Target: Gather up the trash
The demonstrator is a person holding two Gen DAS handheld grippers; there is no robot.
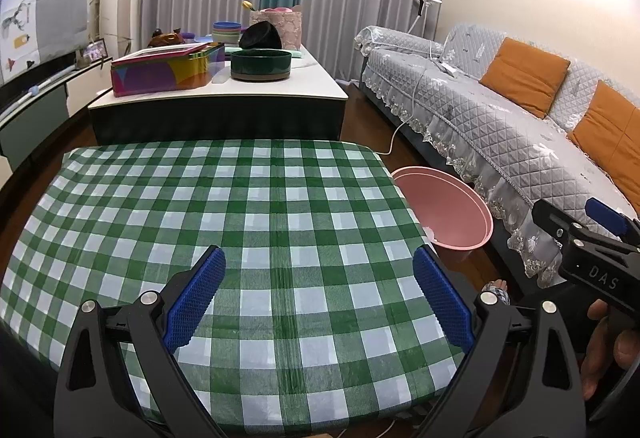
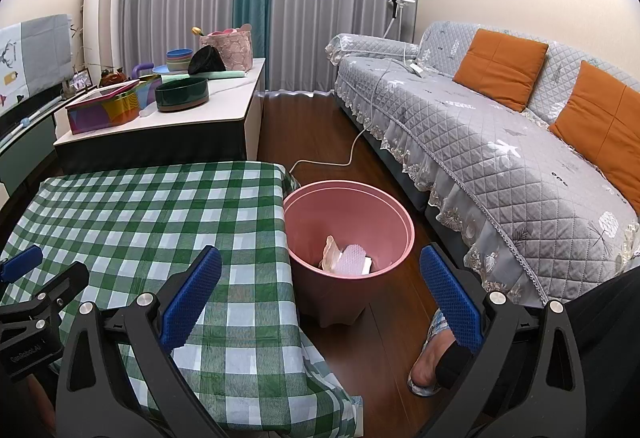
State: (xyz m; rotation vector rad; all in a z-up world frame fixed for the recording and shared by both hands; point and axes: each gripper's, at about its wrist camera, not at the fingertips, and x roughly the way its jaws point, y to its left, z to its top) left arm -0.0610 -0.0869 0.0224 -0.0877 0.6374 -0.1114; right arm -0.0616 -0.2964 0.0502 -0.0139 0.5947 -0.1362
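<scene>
one pink bin (image 2: 348, 226), two orange cushions (image 2: 500, 66)

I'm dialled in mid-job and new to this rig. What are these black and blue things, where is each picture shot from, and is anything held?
They are hand-held tongs, one in each of a person's hands, each carrying a camera that looks along its blue fingers. One picture looks from the left tongs over the checked table, which shows no trash. The other looks from the right tongs toward the pink bin on the floor beside the table, with trash inside. Both tongs are open and hold nothing.
</scene>
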